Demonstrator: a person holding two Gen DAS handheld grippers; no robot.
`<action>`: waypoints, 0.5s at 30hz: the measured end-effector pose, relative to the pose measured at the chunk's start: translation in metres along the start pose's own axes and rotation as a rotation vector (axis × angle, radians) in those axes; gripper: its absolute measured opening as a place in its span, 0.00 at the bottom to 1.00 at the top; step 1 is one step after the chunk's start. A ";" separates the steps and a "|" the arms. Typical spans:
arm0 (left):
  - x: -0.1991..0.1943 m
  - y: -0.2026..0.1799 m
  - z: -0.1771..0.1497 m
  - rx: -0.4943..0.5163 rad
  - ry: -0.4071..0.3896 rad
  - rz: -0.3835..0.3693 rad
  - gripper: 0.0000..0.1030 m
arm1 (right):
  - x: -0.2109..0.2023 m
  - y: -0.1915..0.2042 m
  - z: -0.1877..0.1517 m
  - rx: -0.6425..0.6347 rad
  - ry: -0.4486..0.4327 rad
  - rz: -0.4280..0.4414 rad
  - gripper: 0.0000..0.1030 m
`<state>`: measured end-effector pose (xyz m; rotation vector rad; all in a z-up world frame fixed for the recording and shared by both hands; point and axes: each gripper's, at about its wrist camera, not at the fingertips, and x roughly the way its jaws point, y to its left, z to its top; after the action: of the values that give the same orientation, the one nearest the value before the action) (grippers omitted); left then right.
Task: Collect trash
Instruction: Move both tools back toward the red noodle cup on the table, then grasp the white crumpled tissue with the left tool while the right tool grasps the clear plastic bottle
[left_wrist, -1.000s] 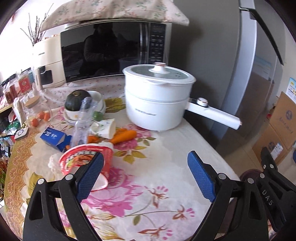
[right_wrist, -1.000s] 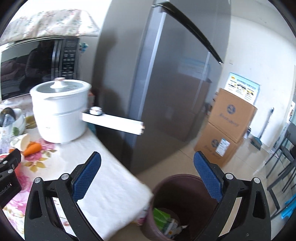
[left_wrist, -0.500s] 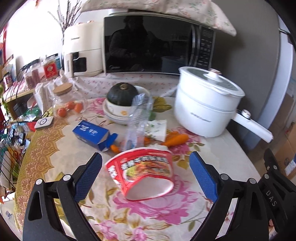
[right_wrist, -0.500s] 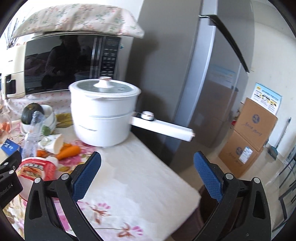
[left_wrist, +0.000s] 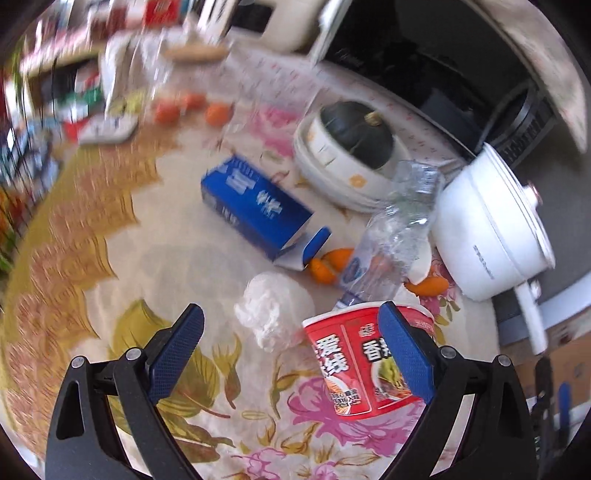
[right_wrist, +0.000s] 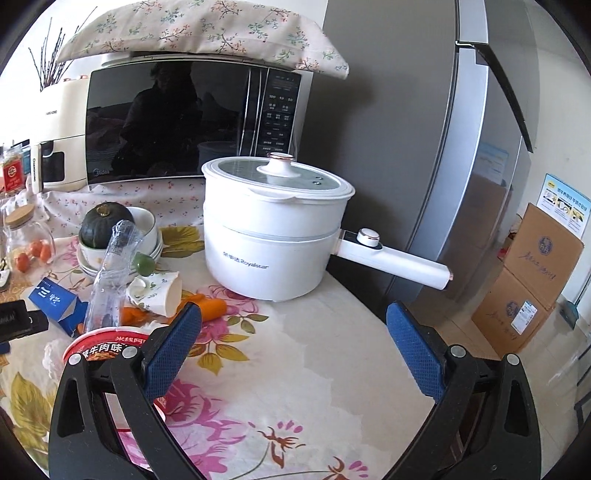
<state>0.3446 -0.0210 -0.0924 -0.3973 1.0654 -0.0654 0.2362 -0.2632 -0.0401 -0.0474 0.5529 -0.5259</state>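
Note:
My left gripper (left_wrist: 291, 350) is open above the floral tablecloth (left_wrist: 155, 258). A crumpled white tissue (left_wrist: 264, 314) lies between its fingers, and a red instant-noodle cup (left_wrist: 354, 362) stands by its right finger. Beyond lie a blue carton (left_wrist: 255, 210), a crushed clear plastic bottle (left_wrist: 391, 240) and orange peel (left_wrist: 327, 267). My right gripper (right_wrist: 291, 350) is open and empty over the table. In its view the noodle cup (right_wrist: 99, 350) sits behind its left finger, with the bottle (right_wrist: 110, 273), a tipped paper cup (right_wrist: 162, 291) and the carton (right_wrist: 55, 302) behind.
A white electric pot (right_wrist: 273, 236) with a long handle stands at the back right, in front of a microwave (right_wrist: 184, 118). Stacked bowls hold a dark squash (right_wrist: 105, 223). A grey fridge (right_wrist: 461, 147) and cardboard boxes (right_wrist: 532, 277) stand right of the table.
Both grippers have swung left, away from the bin and fridge and over the table. The left one has tilted down over the tissue and noodle cup. Both stay open.

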 end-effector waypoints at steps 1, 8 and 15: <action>0.005 0.008 0.001 -0.042 0.030 -0.024 0.90 | 0.001 0.001 0.000 0.002 0.005 0.006 0.93; 0.032 0.041 0.005 -0.221 0.132 -0.136 0.89 | 0.007 -0.003 0.001 0.061 0.034 0.042 0.93; 0.056 0.036 0.000 -0.219 0.183 -0.139 0.81 | 0.017 -0.003 -0.003 0.081 0.088 0.077 0.93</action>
<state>0.3669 -0.0013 -0.1517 -0.6730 1.2286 -0.1111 0.2458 -0.2734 -0.0501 0.0743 0.6159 -0.4770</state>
